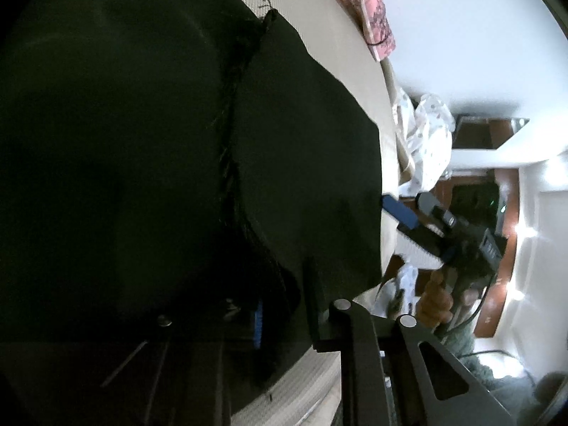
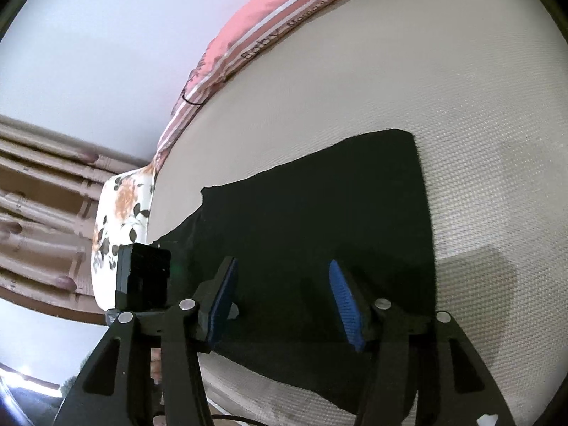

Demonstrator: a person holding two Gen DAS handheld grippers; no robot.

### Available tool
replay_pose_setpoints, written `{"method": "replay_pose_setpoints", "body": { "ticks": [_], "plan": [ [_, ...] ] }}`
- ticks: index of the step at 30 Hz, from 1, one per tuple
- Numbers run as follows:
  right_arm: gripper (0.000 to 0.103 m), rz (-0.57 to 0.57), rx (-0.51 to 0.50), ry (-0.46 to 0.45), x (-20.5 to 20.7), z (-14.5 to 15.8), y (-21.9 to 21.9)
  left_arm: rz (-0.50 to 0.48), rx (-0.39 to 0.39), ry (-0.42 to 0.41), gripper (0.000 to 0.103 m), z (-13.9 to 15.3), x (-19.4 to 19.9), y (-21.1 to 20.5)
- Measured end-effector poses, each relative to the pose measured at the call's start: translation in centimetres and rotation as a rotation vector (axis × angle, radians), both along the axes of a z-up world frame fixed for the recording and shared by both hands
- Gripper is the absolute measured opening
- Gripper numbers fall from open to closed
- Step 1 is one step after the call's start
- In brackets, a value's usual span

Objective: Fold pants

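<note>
On the bed (image 2: pixel 461 113) lies one pair of pants (image 2: pixel 319 206). Right hand-held gripper (image 2: pixel 284 305) gapes empty above them; only the left view shows left hand-held gripper (image 1: pixel 284 305) pinching the cloth.

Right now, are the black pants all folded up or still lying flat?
Lying mostly flat: the black pants are spread in one long dark shape across the cream mattress, not in a small bundle.

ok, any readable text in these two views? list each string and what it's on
"Baby": on the pink striped cloth along the mattress edge, right wrist view; my best reading.
More letters follow it on the same cloth: too blurred to read.
The same pink cloth in the left wrist view: print too blurred to read.
Nothing readable on the black pants.
</note>
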State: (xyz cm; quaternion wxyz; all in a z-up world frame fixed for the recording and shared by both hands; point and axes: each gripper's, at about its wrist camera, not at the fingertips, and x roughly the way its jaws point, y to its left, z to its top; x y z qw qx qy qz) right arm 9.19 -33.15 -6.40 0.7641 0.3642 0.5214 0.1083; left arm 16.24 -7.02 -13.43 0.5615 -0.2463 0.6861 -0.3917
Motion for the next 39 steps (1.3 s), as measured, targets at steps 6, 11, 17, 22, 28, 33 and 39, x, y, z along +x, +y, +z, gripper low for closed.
{"method": "replay_pose_setpoints", "body": {
  "ticks": [6,11,17,22,28,33,39],
  "plan": [
    [0.052,-0.022,0.011,0.016,0.0,-0.6,-0.4,0.026,0.057,-0.119,0.005,1.6,-0.9,0.4],
    [0.052,-0.004,-0.042,0.003,0.0,0.1,0.2,0.072,0.077,-0.286,0.004,5.0,-2.1,1.6],
    [0.052,0.034,-0.076,0.003,0.0,-0.1,1.6,0.144,0.104,-0.318,0.004,5.7,-2.8,5.4],
    [0.052,0.044,-0.153,0.052,0.1,-1.7,2.4,0.137,0.222,-0.25,0.004,2.6,-3.4,5.9],
    [0.052,0.041,-0.146,0.052,-0.3,-1.6,2.3,0.15,0.13,-0.158,0.019,2.5,-3.0,5.7],
    [0.052,0.028,-0.134,0.056,-0.5,-1.7,2.1,0.122,0.092,-0.117,0.036,1.9,-2.1,5.9],
    [0.052,0.024,-0.132,0.048,-0.6,-1.3,1.8,0.05,0.045,-0.075,0.036,1.3,-1.1,3.1]
  ]
}}
